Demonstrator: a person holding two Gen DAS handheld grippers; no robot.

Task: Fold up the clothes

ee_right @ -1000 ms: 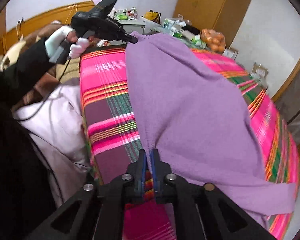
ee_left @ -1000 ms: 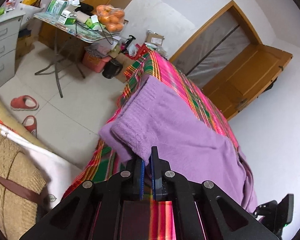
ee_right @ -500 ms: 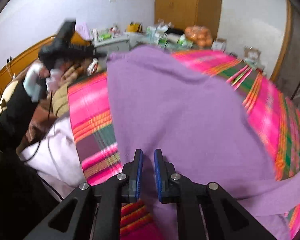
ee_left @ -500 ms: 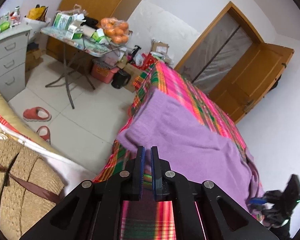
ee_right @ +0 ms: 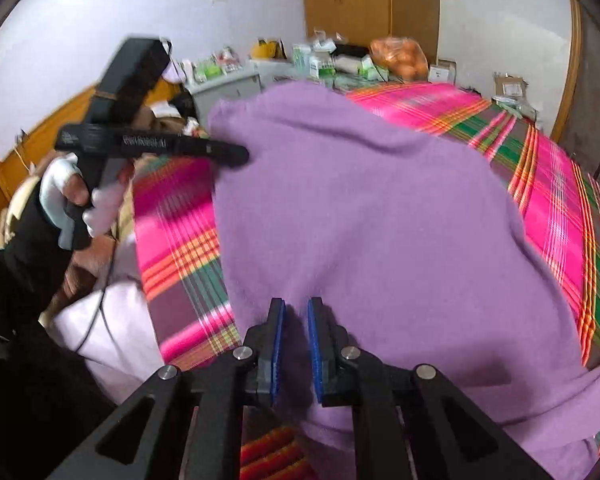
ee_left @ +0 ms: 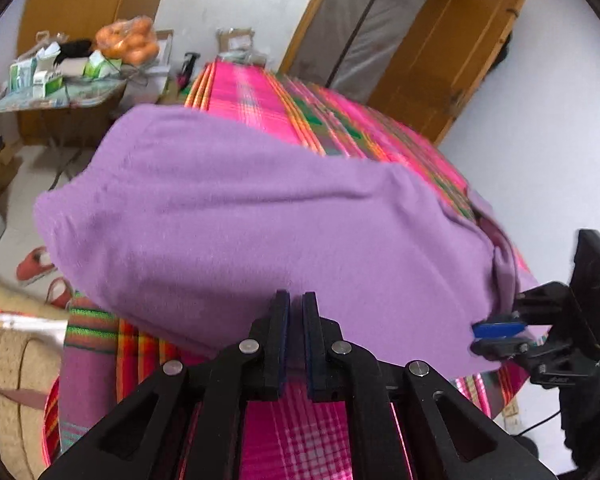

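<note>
A purple fleece garment lies spread over the bed's pink plaid cover. My left gripper hovers over the garment's near edge. It is shut and I see no cloth pinched in it. From the right wrist view, the left gripper points at the garment's left edge, held by a gloved hand. My right gripper has purple fabric filling the narrow gap between its blue pads, and its jaws are closing on it. In the left wrist view the right gripper sits at the garment's bunched right corner.
A folding table with boxes and a bag of oranges stands past the bed's far left corner. A wooden door is behind the bed. Red slippers lie on the tiled floor. Pale bedding hangs at the bed's left side.
The left gripper let go of the lifted garment corner, drew back, then swung in over the garment's near edge. The garment now lies flatter. The right gripper rolled and shifted slightly, cloth still between its pads.
</note>
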